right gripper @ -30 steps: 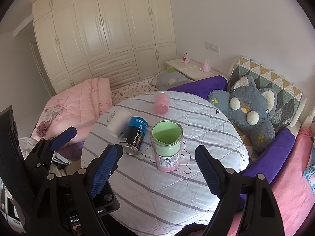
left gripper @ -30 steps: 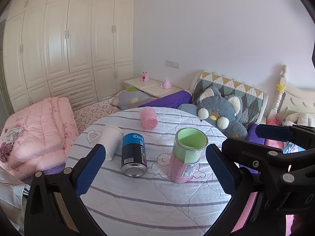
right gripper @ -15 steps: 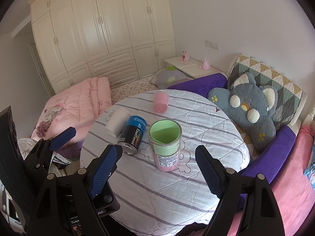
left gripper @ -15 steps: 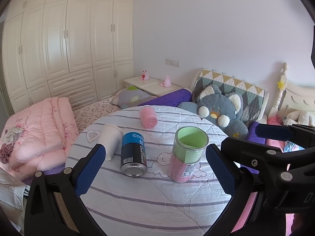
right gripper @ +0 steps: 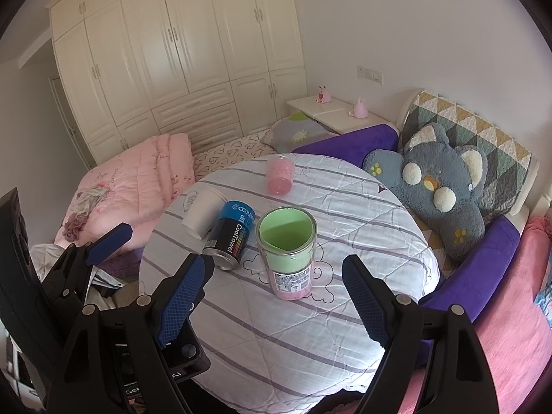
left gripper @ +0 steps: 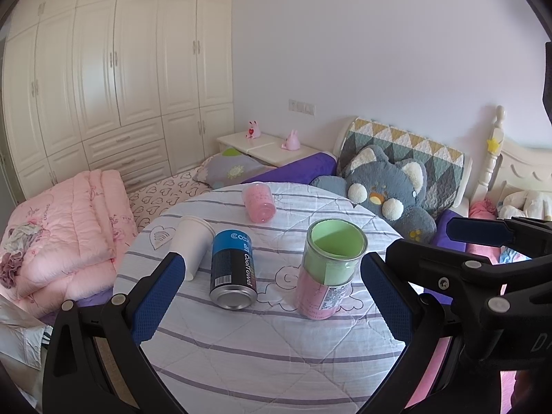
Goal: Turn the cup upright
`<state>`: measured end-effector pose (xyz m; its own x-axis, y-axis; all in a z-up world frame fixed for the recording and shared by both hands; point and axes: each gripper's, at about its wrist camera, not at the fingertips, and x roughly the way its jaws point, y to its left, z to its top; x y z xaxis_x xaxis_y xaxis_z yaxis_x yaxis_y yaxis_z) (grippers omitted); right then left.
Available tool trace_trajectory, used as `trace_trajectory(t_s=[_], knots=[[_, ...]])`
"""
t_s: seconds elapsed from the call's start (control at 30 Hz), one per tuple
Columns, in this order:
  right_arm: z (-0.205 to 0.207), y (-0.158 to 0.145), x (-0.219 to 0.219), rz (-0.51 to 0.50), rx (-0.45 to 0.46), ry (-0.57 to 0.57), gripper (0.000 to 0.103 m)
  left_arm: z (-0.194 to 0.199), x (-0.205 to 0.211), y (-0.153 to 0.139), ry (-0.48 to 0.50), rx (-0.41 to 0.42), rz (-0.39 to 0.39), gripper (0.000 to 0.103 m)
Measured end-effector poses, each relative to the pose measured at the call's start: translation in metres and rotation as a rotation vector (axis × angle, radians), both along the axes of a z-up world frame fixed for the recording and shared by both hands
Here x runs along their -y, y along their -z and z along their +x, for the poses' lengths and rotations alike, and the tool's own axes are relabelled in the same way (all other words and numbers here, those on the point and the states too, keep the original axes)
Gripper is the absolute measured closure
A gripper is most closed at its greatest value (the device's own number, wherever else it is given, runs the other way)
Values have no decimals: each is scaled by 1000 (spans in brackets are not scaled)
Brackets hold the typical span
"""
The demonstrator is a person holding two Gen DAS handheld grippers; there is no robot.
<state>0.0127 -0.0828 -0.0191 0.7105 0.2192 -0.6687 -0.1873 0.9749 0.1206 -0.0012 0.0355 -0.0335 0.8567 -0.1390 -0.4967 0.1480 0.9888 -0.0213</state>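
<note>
Here the cup (left gripper: 330, 269) (right gripper: 288, 252), a clear one with a green lining and a pink lower half, is standing upright with its mouth facing up, near the middle of the round table (left gripper: 276, 345) (right gripper: 362, 207), which is wearing a white quilted cover with purple stripes. Just to its left a blue and black can (left gripper: 233, 269) (right gripper: 231, 234) is lying on its side, its silver base pointing toward the cameras, and a white paper cup (left gripper: 191, 245) (right gripper: 203, 212) is lying on its side against the can's far flank. A small pink cup (left gripper: 258, 201) (right gripper: 280, 176) is lying tipped over near the table's far edge, well apart from the others. The left gripper (left gripper: 272, 296) is hovering short of the table's near edge with its blue-padded fingers spread wide, holding nothing; the can and the green cup are showing between them. The right gripper (right gripper: 276, 296) is likewise hanging wide apart and empty, the green cup framed between its fingers. Beyond the table a grey plush cat (left gripper: 386, 193) (right gripper: 438, 189) is leaning on a bed, a folded pink quilt (left gripper: 65, 231) (right gripper: 138, 179) is lying to the left, and a cream wardrobe (left gripper: 114, 69) (right gripper: 179, 45) is filling the back wall.
</note>
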Motion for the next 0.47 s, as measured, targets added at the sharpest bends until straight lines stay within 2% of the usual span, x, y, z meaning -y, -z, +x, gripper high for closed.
trace_trajectory(t_s=[0.27,0.47], knots=[[10,9,4,21,-38,16,20,8,-5,13,5,-17,3,0],[24,19,15,81,-95,53,20,15,-13,15,6,-30,-3,0]])
